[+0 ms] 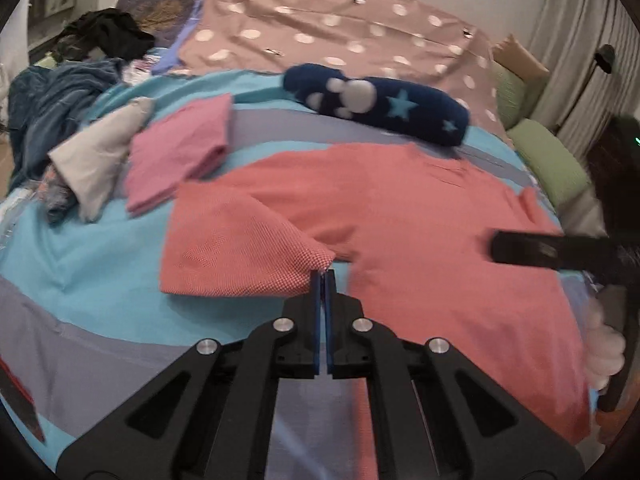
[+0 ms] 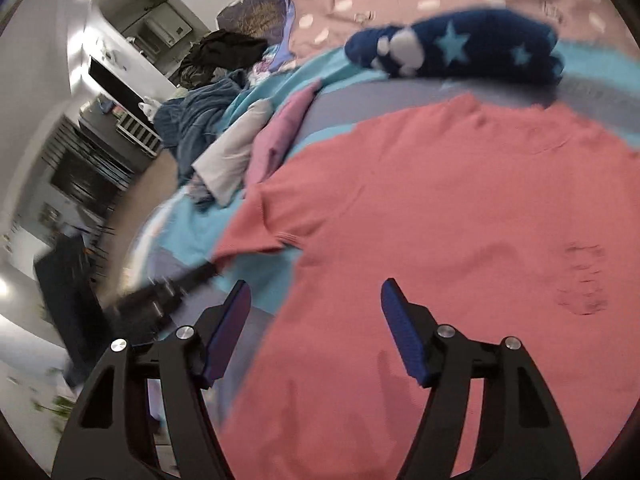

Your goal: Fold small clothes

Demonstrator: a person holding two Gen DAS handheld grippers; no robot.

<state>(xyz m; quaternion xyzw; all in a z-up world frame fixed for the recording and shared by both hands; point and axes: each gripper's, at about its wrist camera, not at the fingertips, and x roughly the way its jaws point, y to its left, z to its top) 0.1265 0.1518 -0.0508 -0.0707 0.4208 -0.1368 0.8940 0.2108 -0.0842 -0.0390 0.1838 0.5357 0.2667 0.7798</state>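
A coral-red T-shirt [image 1: 400, 216] lies spread on the bed. My left gripper [image 1: 324, 274] is shut on the tip of its left sleeve [image 1: 240, 256], which is lifted and pulled in over the bedding. In the right wrist view the same T-shirt [image 2: 440, 220] fills the middle, and my right gripper [image 2: 316, 292] hovers over its lower left part with its jaws apart and nothing pinched between them. The right gripper's black finger [image 1: 532, 250] shows at the right edge of the left wrist view. The left gripper appears blurred at the sleeve in the right wrist view.
A folded pink garment [image 1: 180, 156] and a grey one [image 1: 96, 160] lie left of the shirt. A navy plush roll with stars [image 1: 380, 102] lies behind it. Dark clothes [image 1: 104, 36] and a teal heap [image 1: 52, 108] pile at far left. Green cushions [image 1: 552, 160] line the right edge.
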